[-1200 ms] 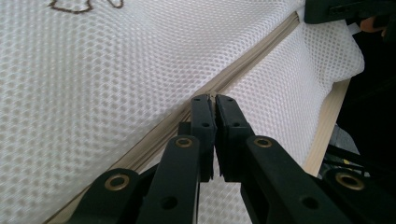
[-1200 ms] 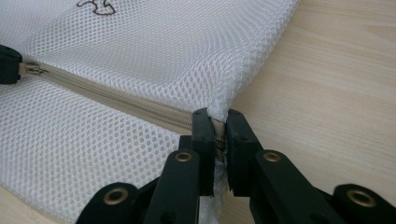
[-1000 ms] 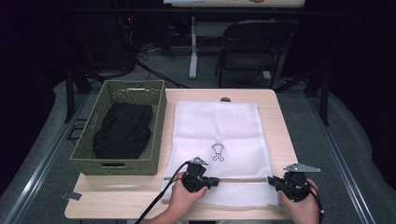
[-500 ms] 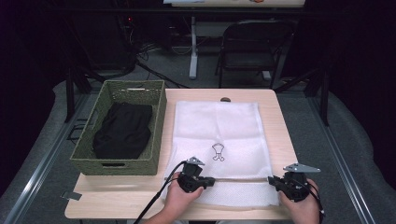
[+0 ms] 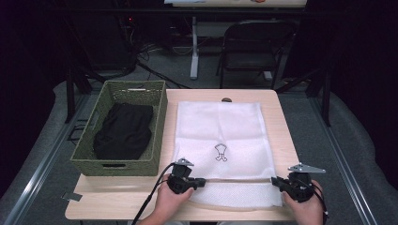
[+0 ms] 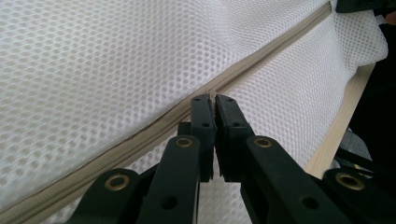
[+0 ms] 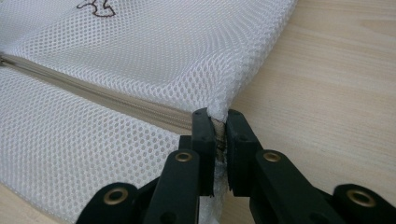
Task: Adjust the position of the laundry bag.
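A white mesh laundry bag [image 5: 218,126] lies flat on the wooden table [image 5: 283,123], with a small dark drawing [image 5: 220,153] on it. A beige zipper [image 5: 239,179] runs across the bag near the front edge. My left gripper [image 5: 202,182] is toward the zipper's left end, its jaws pressed together on the zipper [image 6: 140,137] in the left gripper view. My right gripper [image 5: 277,181] is at the bag's right edge. Its jaws pinch the mesh edge [image 7: 219,105] where the zipper [image 7: 116,103] ends.
A woven green basket [image 5: 160,119] stands at the table's left and holds a folded black garment [image 5: 123,131]. Bare wood runs along the bag's right side and front. A folding chair [image 5: 256,44] stands beyond the far edge.
My left gripper has slid left along the zipper line. The right gripper has stayed at the bag's right edge.
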A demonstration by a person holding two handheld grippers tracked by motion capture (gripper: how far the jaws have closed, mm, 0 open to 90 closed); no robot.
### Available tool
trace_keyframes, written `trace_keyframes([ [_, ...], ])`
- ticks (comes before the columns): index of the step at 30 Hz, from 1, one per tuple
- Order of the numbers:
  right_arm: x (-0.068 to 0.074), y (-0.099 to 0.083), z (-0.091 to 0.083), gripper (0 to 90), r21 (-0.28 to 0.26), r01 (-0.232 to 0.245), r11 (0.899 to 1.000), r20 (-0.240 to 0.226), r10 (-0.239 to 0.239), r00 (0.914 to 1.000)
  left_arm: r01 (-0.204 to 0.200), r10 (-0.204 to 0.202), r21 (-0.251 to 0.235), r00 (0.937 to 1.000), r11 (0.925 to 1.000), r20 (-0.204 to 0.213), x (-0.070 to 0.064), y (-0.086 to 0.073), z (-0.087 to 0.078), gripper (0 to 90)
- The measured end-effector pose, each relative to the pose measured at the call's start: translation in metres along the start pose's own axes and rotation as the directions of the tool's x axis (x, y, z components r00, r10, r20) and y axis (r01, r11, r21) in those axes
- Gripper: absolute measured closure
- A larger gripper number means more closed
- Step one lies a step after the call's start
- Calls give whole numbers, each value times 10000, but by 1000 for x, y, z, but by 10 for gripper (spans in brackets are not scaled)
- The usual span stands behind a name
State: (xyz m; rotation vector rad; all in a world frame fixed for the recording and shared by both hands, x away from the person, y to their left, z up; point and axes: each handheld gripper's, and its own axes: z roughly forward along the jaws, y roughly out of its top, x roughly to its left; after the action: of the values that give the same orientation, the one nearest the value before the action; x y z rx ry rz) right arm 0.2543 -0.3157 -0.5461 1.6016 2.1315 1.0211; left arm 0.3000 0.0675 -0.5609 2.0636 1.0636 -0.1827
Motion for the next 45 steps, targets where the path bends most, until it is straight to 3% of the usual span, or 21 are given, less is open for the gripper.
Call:
trace_keyframes([
  [4,1,0,1,838,-18,-30,10000,-182,29,9998,6,-6,-93,10000,10000,-8,2,-1,-7,872],
  [15,3,0,2,838,53,76,10000,-109,-75,9999,-156,156,-9,9997,9999,-162,1,-5,-11,872],
  [32,4,0,3,838,90,70,9999,-194,-68,9998,61,-61,-6,9999,10000,-112,3,-9,-11,872],
  [34,4,0,3,839,122,99,9999,-165,-97,9998,-30,32,62,9994,10000,-337,3,-10,-11,872],
  [36,2,0,3,839,161,151,9998,81,-152,9999,210,-210,22,9996,9998,-170,7,-11,-13,872],
  [37,0,-1,3,839,100,-59,9999,-136,60,9999,351,-351,37,9994,9994,-72,9,-12,-13,872],
  [45,1,0,4,839,141,31,9999,-58,-30,10000,176,-175,55,9997,9998,-173,9,-12,-15,872],
])
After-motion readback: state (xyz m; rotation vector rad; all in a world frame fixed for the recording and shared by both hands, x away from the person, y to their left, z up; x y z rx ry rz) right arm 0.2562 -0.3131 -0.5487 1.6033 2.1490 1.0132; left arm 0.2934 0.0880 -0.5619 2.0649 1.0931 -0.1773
